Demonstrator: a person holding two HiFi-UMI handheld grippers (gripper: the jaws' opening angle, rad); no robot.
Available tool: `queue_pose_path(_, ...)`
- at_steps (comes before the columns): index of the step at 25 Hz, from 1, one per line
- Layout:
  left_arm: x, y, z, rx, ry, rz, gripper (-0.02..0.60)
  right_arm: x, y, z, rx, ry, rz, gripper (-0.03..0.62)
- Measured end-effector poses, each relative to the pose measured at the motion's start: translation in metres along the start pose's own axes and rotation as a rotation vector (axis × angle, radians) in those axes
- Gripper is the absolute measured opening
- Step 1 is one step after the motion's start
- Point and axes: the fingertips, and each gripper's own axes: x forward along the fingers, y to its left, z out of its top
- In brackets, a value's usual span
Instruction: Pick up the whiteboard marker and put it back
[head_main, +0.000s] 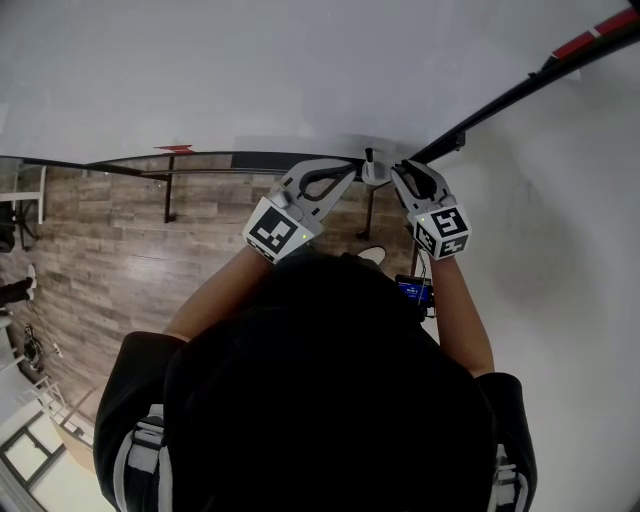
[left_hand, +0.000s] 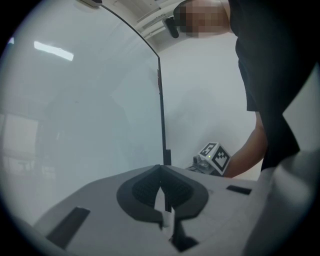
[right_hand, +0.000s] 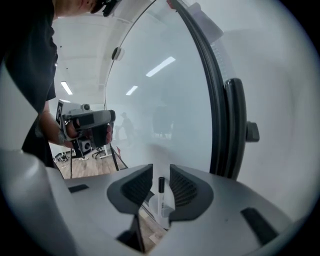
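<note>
Background: we face a large whiteboard in a dark frame, with wood-patterned floor showing below its lower edge.
Person: from the head view we look down on someone in a dark top, both forearms stretched toward the board's lower rail.
Left gripper: held near the board, its two dark ribbed pads meet at the tips, and we see nothing between them.
Right gripper: just beside the left one, at the board's lower right corner, tilted a little downward. Its jaws stand apart.
Whiteboard marker: a slim white barrel with a black cap. In the right gripper view it shows in the gap between the open jaws, pointing away from the camera, with clear space on either side, so neither pad presses it. It seems to lie on a pale ledge at the foot of the board.
Marker cubes: each gripper carries a cube of black-and-white squares at its rear.
</note>
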Motion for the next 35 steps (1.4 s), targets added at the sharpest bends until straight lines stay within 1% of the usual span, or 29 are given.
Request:
queue_pose_path(3, 0.0, 0.001, 0.001, -0.002, 0.003, 0.002, 0.003, -0.007, 0.009, 0.019, -0.011, -0.036, 0.011, 0.101)
queue_pose_path(9, 0.0, 0.002, 0.009, -0.001, -0.012, 0.006, 0.003, -0.027, 0.032, 0.06, -0.045, -0.116, 0.033, 0.069)
queue_pose_path(12, 0.002, 0.002, 0.015, -0.005, -0.021, -0.002, 0.003, -0.032, 0.036, 0.076, -0.042, -0.145, 0.025, 0.043)
queue_pose_path(15, 0.004, -0.001, 0.02, -0.014, -0.028, -0.017, 0.003, -0.037, 0.041, 0.088, -0.052, -0.174, 0.025, 0.002)
queue_pose_path(22, 0.01, -0.002, 0.029, 0.011, -0.041, -0.037, 0.003, -0.049, 0.048, 0.107, -0.083, -0.219, 0.022, 0.002)
queue_pose_path(27, 0.014, -0.003, 0.034, 0.002, -0.043, -0.042, 0.003, -0.058, 0.048, 0.121, -0.1, -0.252, 0.012, 0.002)
queue_pose_path(35, 0.021, 0.003, 0.052, 0.005, -0.073, -0.036, 0.003, -0.061, 0.047, 0.15, -0.118, -0.323, 0.002, 0.002)
